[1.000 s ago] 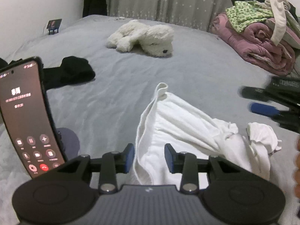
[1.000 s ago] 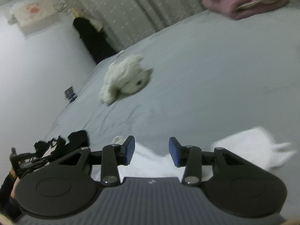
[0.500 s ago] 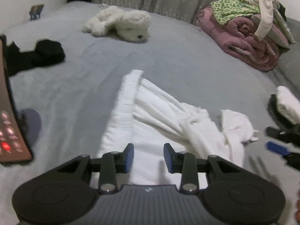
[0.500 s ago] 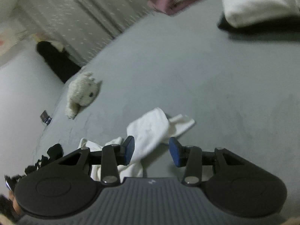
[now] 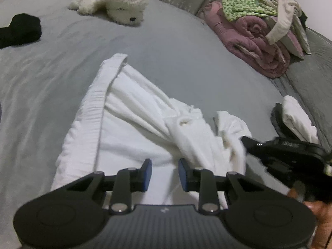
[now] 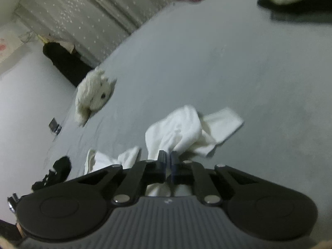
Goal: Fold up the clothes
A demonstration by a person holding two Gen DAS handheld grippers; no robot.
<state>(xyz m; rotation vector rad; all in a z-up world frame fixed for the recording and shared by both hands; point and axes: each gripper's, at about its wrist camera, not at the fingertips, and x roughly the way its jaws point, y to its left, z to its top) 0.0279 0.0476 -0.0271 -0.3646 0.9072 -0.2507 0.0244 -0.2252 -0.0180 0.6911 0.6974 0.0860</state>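
A crumpled white garment (image 5: pixel 132 122) with an elastic waistband lies spread on the grey bed (image 5: pixel 176 47). My left gripper (image 5: pixel 164 175) hovers open just over the garment's near part, nothing between its blue pads. In the right wrist view my right gripper (image 6: pixel 168 161) is shut on a bunched end of the same white garment (image 6: pixel 182 130), which trails away from the jaws across the sheet. That right gripper (image 5: pixel 284 151) shows as a blurred black shape at the right of the left wrist view, against the garment's twisted end.
A white plush dog (image 5: pixel 116 10) lies at the far side of the bed. A pile of pink blanket and clothes (image 5: pixel 259 31) sits far right. Folded white cloth on a dark item (image 5: pixel 294 118) lies right. A black garment (image 5: pixel 20 29) is far left.
My right gripper has gone from open to shut on the garment's end. The left view swung right and lower over the garment; the phone at left has left the frame.
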